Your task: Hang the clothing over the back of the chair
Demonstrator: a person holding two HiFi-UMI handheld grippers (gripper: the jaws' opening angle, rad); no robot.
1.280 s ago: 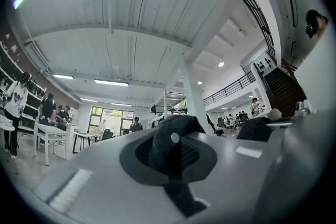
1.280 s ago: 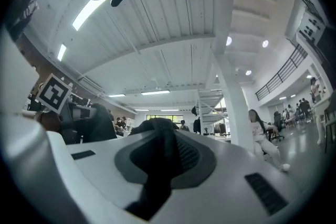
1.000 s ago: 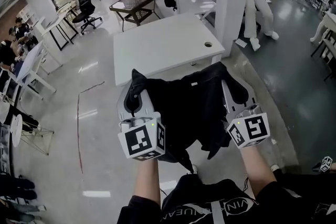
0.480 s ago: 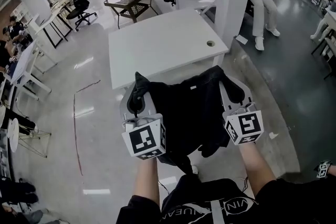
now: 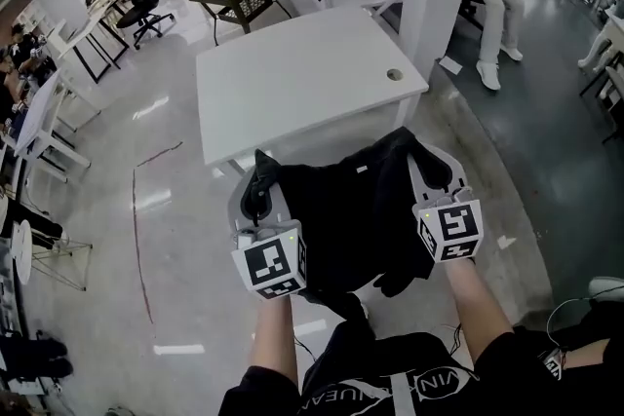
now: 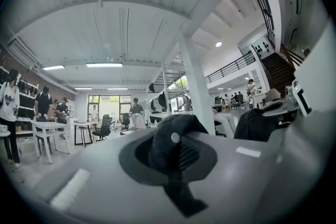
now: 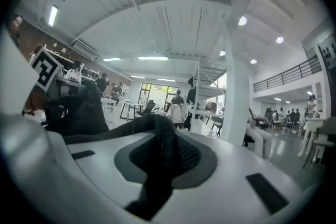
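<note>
**Crosswise between the left gripper (image 5: 255, 180) and the right gripper (image 5: 436, 172), a black garment (image 5: 346, 209) was held in the air**

Sideways was how the black garment lay in the head view. Its long axis ran from one gripper to the other, roughly parallel to the near edge of the white table (image 5: 292, 78) just beyond it. It was held up in front of the person, above the glossy floor (image 5: 175, 209). The far edge pointed at the table and carried a small white tag (image 5: 361, 170) near its middle. The near edge sagged toward the person in uneven, crumpled points. The cloth was plain, dark and loosely creased, not stretched flat.

Both grippers were clamped on it. In the left gripper view the jaws stood together on a bunched, ribbed fold of the cloth. In the right gripper view the jaws pinched a thicker fold, which ran down between them and trailed off to the left.
</note>
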